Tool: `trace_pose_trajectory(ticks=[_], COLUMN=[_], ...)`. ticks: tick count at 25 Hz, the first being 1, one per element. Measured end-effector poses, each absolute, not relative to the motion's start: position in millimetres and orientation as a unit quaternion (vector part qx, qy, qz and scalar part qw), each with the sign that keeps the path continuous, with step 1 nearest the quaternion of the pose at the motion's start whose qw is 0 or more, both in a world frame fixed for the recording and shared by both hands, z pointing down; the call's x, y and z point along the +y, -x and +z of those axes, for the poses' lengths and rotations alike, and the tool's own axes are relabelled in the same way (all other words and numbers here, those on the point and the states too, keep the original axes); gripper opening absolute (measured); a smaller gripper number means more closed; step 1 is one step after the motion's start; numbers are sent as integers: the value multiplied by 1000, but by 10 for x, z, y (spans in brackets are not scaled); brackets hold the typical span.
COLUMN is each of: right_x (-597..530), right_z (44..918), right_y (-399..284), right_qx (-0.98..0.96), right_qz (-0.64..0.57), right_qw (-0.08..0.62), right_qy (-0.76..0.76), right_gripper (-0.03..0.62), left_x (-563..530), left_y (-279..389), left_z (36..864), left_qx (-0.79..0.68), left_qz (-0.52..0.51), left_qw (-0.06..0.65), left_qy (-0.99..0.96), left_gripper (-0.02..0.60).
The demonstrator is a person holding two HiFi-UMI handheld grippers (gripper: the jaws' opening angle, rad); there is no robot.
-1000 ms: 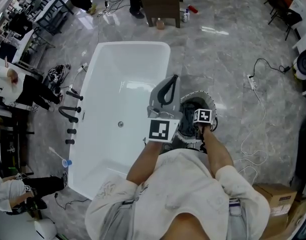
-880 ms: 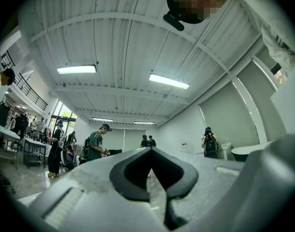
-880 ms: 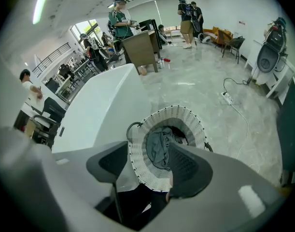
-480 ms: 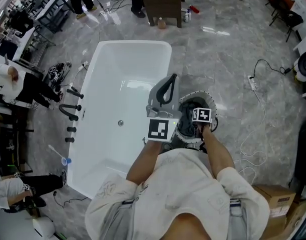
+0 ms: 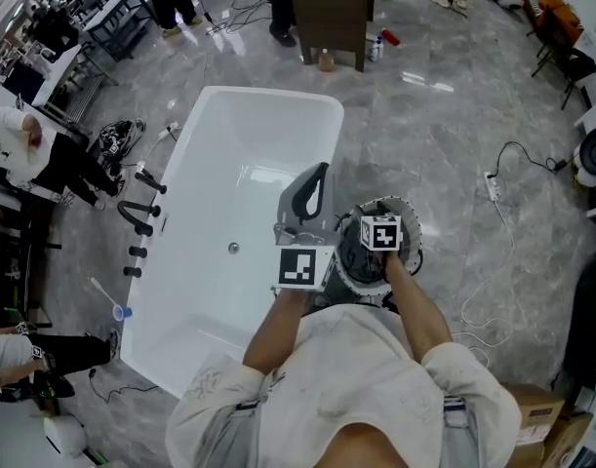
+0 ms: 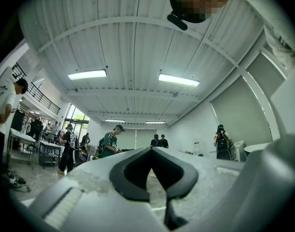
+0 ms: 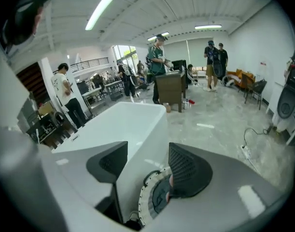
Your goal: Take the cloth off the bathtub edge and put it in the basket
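At the far left of the head view, people (image 5: 19,149) stand by tables, and dark taps (image 5: 139,217) rise from the floor just beside the left flank of the white bathtub (image 5: 219,174). The bathtub runs from the upper middle of the floor down towards the person's body. Over its right-hand rim hangs the left gripper (image 5: 317,172), reaching out across the tub. In the left gripper view its dark pads (image 6: 133,175) meet at their tips, so the tool is closed with nothing caught in it, and only the room and a strip of floor show through the loop below the tips. Next to it on the right, the right gripper (image 7: 148,149) tilts downward above the basket (image 5: 401,207). Its two ribbed pads (image 7: 186,170) stand well apart at a middling width with nothing between them, and the tub's edge and the basket's white rim show through the gap. The basket is round and sits on the grey floor just beside the tub's right wall. Inside it lies a dark grey heap that looks like the cloth (image 7: 159,197), though little of it shows. Farther right, a power strip (image 5: 491,159) with a trailing cable lies on the floor, and a cardboard box (image 5: 532,398) sits at the lower right.
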State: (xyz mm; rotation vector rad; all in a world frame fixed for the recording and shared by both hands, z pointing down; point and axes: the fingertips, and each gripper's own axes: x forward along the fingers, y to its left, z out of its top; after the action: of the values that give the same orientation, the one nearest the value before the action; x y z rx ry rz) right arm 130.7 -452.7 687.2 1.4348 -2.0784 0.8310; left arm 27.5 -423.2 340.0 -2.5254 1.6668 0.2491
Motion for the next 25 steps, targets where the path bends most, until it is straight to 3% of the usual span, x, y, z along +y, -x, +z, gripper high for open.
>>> trace_pose_trajectory(ticks=[12, 25], right_x=[-4795, -4329], right_z=[5041, 3767], right_y=[-195, 1225], right_qx=[-874, -952], right_qz=[101, -2], right_qw=[128, 15], right_qy=[-457, -306], right_gripper=[270, 268], left_x=[-4084, -3508], left_y=[608, 1975], left_z=[3324, 3291], left_qx=[631, 753], left_qz=[74, 42], left_qw=[72, 88], left_qy=[769, 651], left_gripper=[0, 0])
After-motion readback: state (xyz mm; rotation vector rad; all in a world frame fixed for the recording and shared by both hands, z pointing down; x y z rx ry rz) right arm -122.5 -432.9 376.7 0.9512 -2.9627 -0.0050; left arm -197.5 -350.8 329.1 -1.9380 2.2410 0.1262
